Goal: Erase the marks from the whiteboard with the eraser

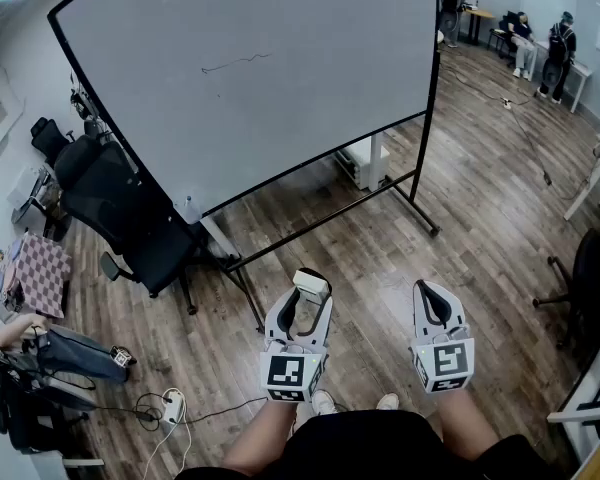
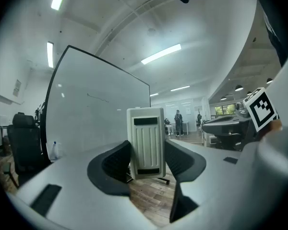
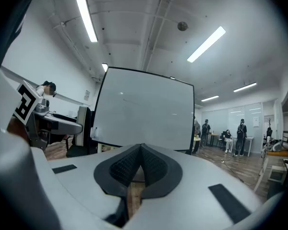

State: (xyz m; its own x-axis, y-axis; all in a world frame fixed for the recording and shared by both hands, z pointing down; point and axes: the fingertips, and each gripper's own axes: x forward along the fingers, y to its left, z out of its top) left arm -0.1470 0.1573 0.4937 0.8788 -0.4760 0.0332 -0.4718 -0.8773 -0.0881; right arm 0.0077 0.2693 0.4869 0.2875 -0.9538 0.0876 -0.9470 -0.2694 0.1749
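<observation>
A large whiteboard [image 1: 260, 78] on a black wheeled stand fills the upper head view, with a thin dark squiggle mark [image 1: 235, 64] near its middle. My left gripper [image 1: 311, 290] is shut on a white ribbed eraser [image 2: 145, 143], held upright between the pads, well short of the board. In the left gripper view the whiteboard [image 2: 96, 114] stands ahead to the left. My right gripper [image 1: 431, 293] is shut with nothing in it, and the right gripper view looks at the whiteboard [image 3: 144, 111] from a distance.
A black office chair [image 1: 130, 213] stands by the board's left leg. Another chair [image 1: 590, 288] and a white desk edge are at the right. A power strip with cables [image 1: 170, 406] lies on the wood floor. Several people [image 1: 540, 38] are at the far right.
</observation>
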